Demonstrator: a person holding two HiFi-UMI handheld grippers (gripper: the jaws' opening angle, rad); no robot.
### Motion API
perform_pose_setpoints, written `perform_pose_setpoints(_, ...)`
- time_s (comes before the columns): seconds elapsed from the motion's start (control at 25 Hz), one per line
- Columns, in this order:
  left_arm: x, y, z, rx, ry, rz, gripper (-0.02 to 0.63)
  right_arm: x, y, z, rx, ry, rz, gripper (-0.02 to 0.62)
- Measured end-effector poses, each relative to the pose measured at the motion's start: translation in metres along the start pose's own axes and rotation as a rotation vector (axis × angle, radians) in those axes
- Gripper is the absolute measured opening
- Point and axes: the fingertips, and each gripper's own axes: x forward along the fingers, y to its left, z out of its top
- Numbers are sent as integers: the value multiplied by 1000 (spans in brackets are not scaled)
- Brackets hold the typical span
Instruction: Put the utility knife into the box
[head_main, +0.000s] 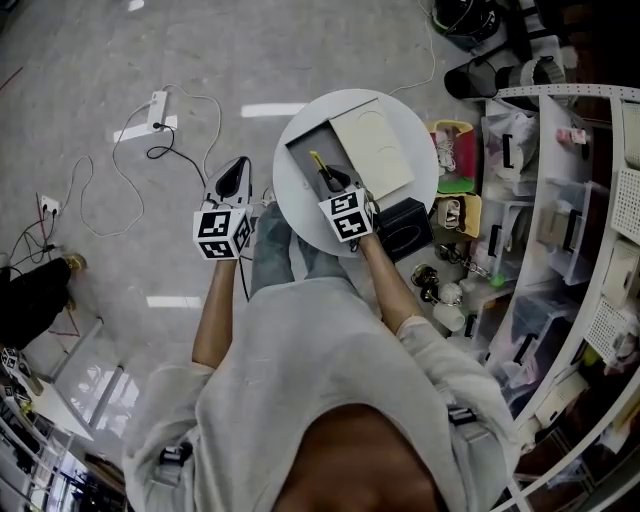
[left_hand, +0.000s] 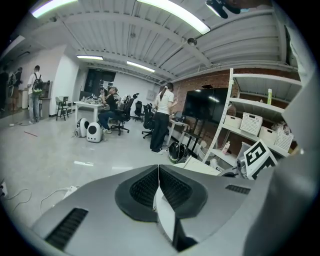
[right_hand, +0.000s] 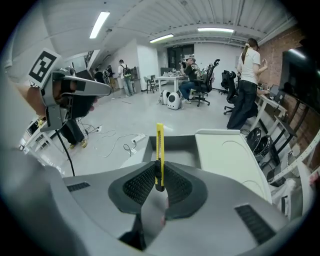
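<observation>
My right gripper (head_main: 333, 180) (right_hand: 159, 182) is shut on a yellow utility knife (right_hand: 159, 145) (head_main: 318, 164). The knife juts forward from the jaws, above the near end of an open grey box (head_main: 318, 160) (right_hand: 177, 145). That box sits on a round white table (head_main: 300, 195), and its cream lid (head_main: 372, 150) (right_hand: 227, 162) lies alongside, to the right. My left gripper (head_main: 232, 180) (left_hand: 158, 182) hangs off the table's left side over the floor, shut with nothing between its pads.
A black tissue box (head_main: 405, 225) sits at the table's right edge. Shelves with bins (head_main: 560, 230) stand to the right, with clutter on the floor beside them. Cables and a power strip (head_main: 157, 108) lie on the floor to the left. People stand far off (right_hand: 245, 85).
</observation>
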Motion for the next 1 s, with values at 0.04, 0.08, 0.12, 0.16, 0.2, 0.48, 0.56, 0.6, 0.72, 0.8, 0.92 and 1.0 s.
perform_pose_setpoints(0.04, 0, 1, 0, 0, -1, 1, 20, 5, -1, -1, 8, 13, -2, 71)
perform_pose_setpoints(0.08, 0, 2, 1, -1, -1, 1, 20, 10, -3, -3, 17, 27, -3, 71)
perform_pose_setpoints(0.12, 0, 2, 1, -1, -2, 1, 20, 15, -4, -5, 29, 43, -3, 71)
perform_pose_setpoints(0.16, 1, 2, 1, -2, -2, 0, 20, 19, -5, -7, 41, 59, -3, 71)
perform_pose_setpoints(0.2, 1, 2, 1, -2, -2, -1, 20, 24, -6, -8, 53, 74, -4, 71)
perform_pose_setpoints(0.48, -1, 1, 2, 0, -3, -4, 21, 59, -19, -24, 132, 155, -18, 71)
perform_pose_setpoints(0.56, -1, 2, 1, 1, -2, -3, 20, 64, -21, -25, 145, 182, -13, 71)
perform_pose_setpoints(0.6, -2, 2, 0, 0, 0, -2, 20, 68, -20, -28, 152, 198, -8, 71)
perform_pose_setpoints(0.72, -3, 2, -1, 0, 1, -3, 21, 81, -23, -40, 163, 229, -12, 71)
perform_pose_setpoints(0.8, -4, 3, 0, 0, 0, -2, 20, 83, -24, -43, 166, 255, -16, 71)
perform_pose_setpoints(0.92, -7, 5, 0, 0, 1, 1, 20, 89, -24, -46, 166, 277, -16, 71)
perform_pose_setpoints(1.0, -8, 7, 1, 0, 1, 1, 20, 88, -19, -44, 169, 285, -4, 71)
